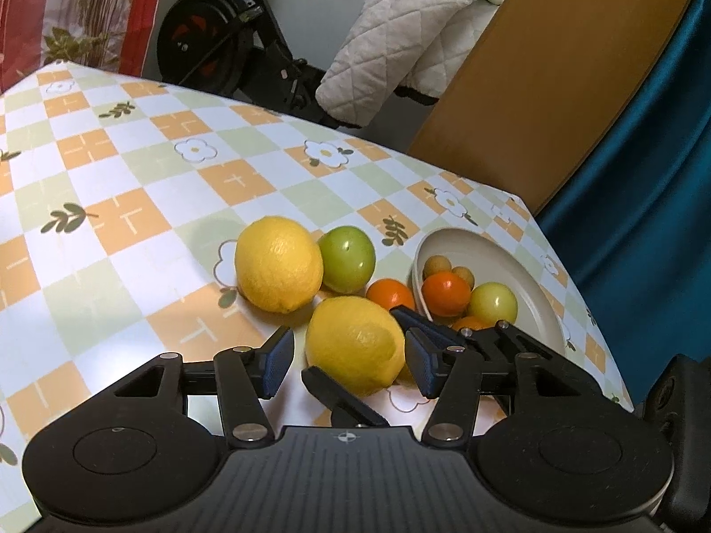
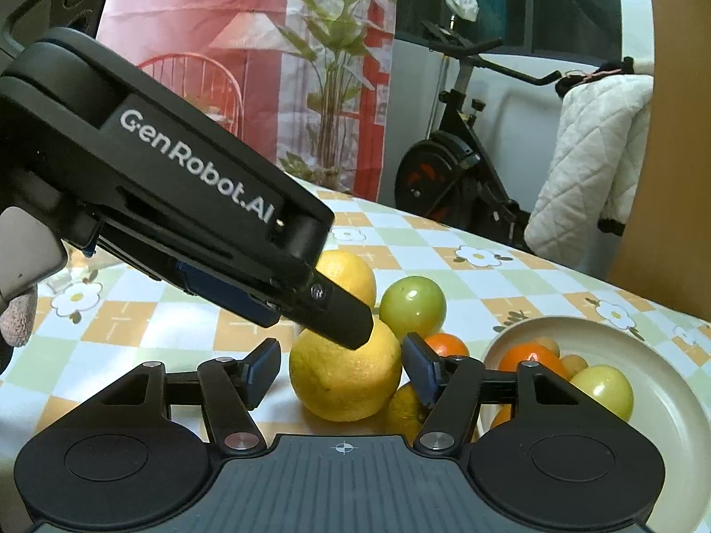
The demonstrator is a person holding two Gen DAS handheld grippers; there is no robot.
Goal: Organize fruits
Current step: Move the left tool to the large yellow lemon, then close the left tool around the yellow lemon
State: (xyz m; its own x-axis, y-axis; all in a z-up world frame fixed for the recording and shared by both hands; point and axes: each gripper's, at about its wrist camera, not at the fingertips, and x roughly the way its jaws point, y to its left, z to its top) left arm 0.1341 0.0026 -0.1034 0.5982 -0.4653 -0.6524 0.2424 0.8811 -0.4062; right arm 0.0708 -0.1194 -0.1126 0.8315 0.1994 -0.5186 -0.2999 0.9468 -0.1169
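Lemon [image 2: 344, 375] sat on the table [image 1: 133, 177] squarely between the right gripper's [image 2: 340, 371] pads, with a clear gap on the left side and the right pad close against its flank; the jaws stood part open and pressed on nothing. From the left wrist view, the same lemon lay just ahead of the left gripper [image 1: 351, 362], whose jaws were likewise part open and held nothing, though one of its fingers reached across the fruit's top in the right wrist view.

Judged by its looks, the lemon would be fairly heavy for its size, firm with slight give, and its waxy, pebbled rind could slip under hard pads. A hold across its widest middle, pads on opposite flanks, seemed soundest; near the tapered ends it would likely squirt out.

Its long axis appeared to run roughly across the left gripper's line of sight, one blunt tip toward the right and the bowl [image 1: 524, 275]. From the right gripper it looked almost round, so the axis there could not be told.

A second lemon [image 1: 277, 264] lay farther ahead, touching a green fruit [image 1: 347, 260]. The bowl, ahead and right, already held several small fruits.
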